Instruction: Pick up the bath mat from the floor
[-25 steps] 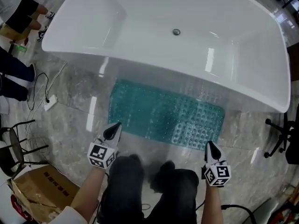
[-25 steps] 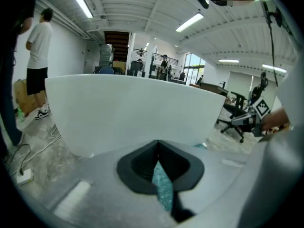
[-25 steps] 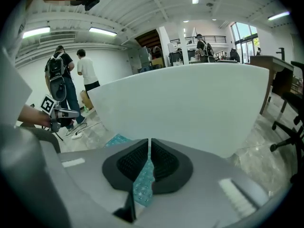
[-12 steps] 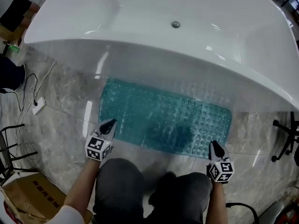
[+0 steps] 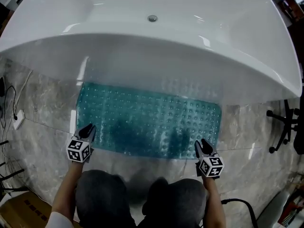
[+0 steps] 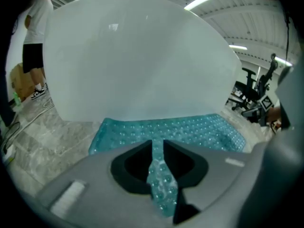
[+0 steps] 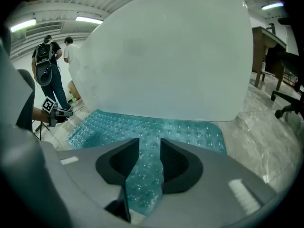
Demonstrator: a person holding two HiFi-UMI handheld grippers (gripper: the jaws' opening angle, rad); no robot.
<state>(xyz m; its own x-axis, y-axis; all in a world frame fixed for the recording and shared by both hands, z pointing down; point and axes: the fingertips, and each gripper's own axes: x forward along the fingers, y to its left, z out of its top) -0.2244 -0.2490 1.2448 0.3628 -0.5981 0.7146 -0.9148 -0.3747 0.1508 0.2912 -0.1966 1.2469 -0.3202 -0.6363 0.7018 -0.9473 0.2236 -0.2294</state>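
You had the left gripper (image 5: pixel 89 128) over the near-left corner of the bath mat (image 5: pixel 147 120) and the right gripper (image 5: pixel 204 144) over its near-right corner, both angled down at it. The mat lay flat on the floor (image 5: pixel 42 108), far edge just beside the bathtub (image 5: pixel 156 46). Both sets of jaws had just been opening: left a narrow slit apart, right wider, released, with only the mat's bubbled surface showing through each gap.
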